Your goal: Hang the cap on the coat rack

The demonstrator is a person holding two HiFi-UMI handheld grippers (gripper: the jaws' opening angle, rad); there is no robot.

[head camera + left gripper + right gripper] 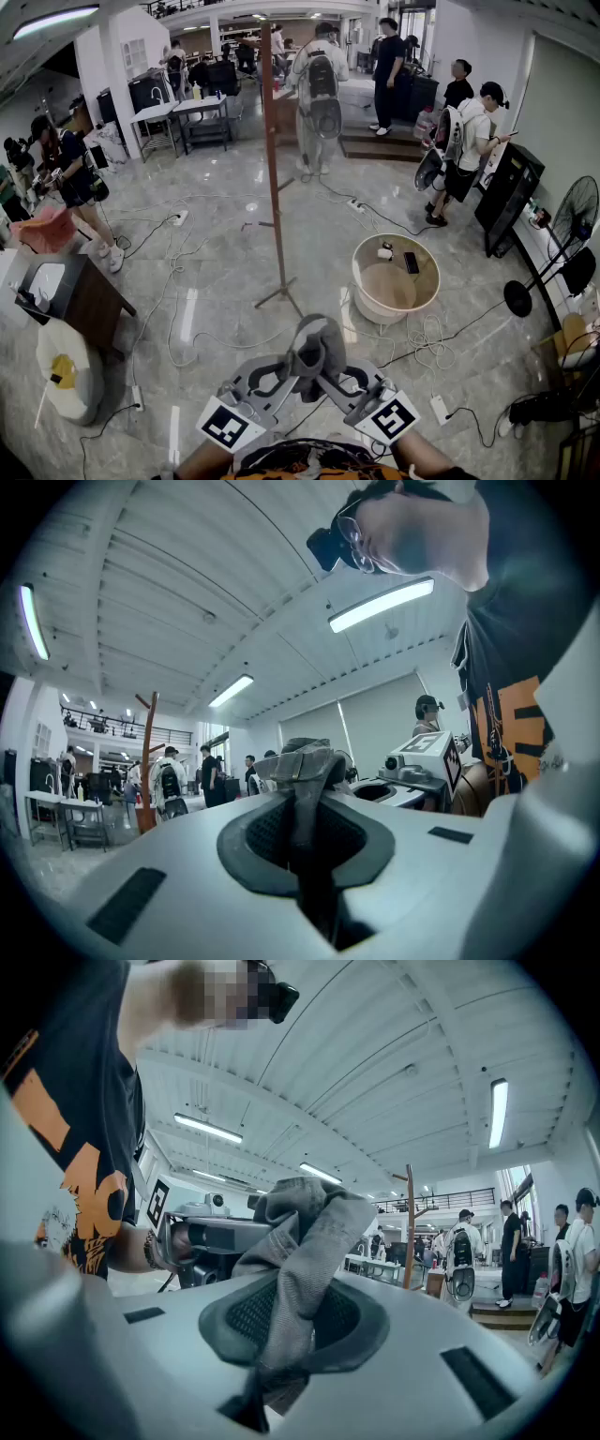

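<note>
Low at frame centre, my left gripper (296, 364) and right gripper (334, 366) clench the cap (319, 339); a slackened grip could drop it before the coat rack (273, 141).

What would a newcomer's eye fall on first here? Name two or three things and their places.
A grey cap, clamped by the left gripper and right gripper, sits low in the head view's centre. Beyond it a brown coat rack stands on the glossy floor, a round tub to its right.

Coat rack (273, 141) pole runs off the head view's top edge; the crumpled cap (319, 342) hides its own brim.
</note>
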